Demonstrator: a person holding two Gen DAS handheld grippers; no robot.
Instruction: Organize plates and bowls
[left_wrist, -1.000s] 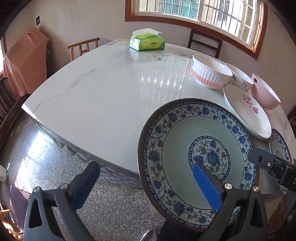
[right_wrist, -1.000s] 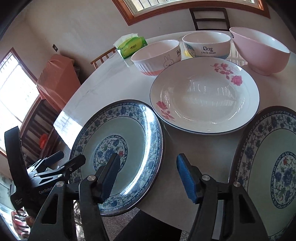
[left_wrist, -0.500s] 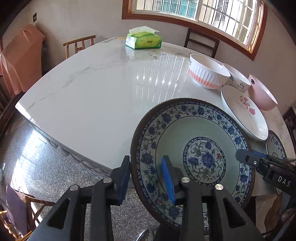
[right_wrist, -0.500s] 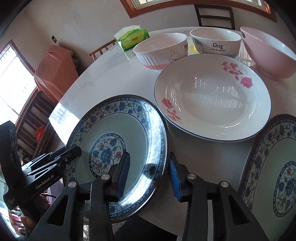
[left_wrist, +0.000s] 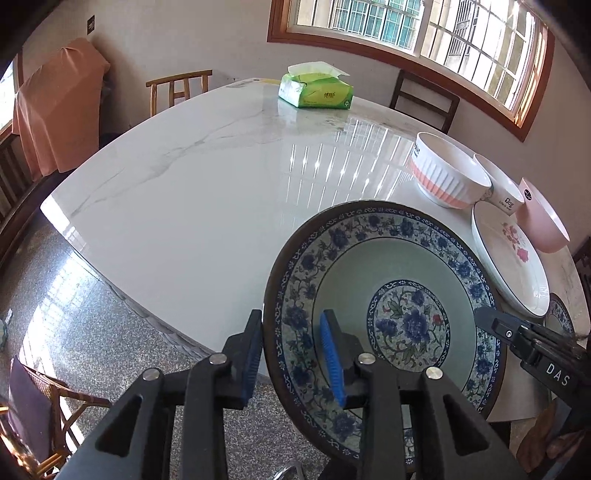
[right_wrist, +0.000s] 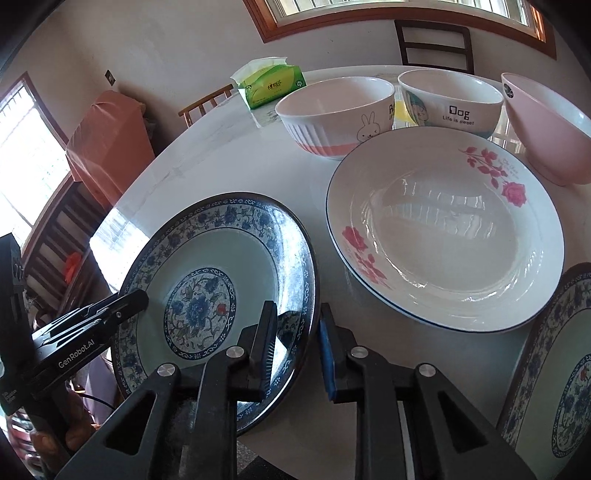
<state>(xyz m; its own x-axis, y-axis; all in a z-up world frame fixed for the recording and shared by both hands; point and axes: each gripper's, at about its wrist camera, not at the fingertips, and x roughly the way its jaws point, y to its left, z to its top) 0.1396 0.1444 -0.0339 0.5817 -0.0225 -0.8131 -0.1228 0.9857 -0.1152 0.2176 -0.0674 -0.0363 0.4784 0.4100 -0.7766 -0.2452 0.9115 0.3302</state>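
Blue-and-white porcelain is what I have between both sets of tongs: the patterned plate (left_wrist: 384, 314) sits at the near edge of the marble table (left_wrist: 207, 184), part of it overhanging the floor. My left gripper (left_wrist: 291, 354) straddles the plate's left rim, one pad outside, one inside on the floral band, and its jaws are closing with the rim between them; I cannot tell whether the pads fully press yet. My right gripper (right_wrist: 295, 347) straddles the opposite rim, its jaws also closing on that edge, pads tight against the porcelain.

So the plate lies squarely between my two hands, each at one end of its width, neither nearer than the other. Everything else lies beyond it: the rose plate (right_wrist: 443, 236) just to the plate's far right, the rabbit bowl (right_wrist: 336, 114), the Dog bowl (right_wrist: 450, 99) and the pink bowl (right_wrist: 546, 129) behind that. The matching patterned plate (right_wrist: 554, 376) lies right of my right gripper, probably where this one stacks, so I judge the carry runs rightward, level.
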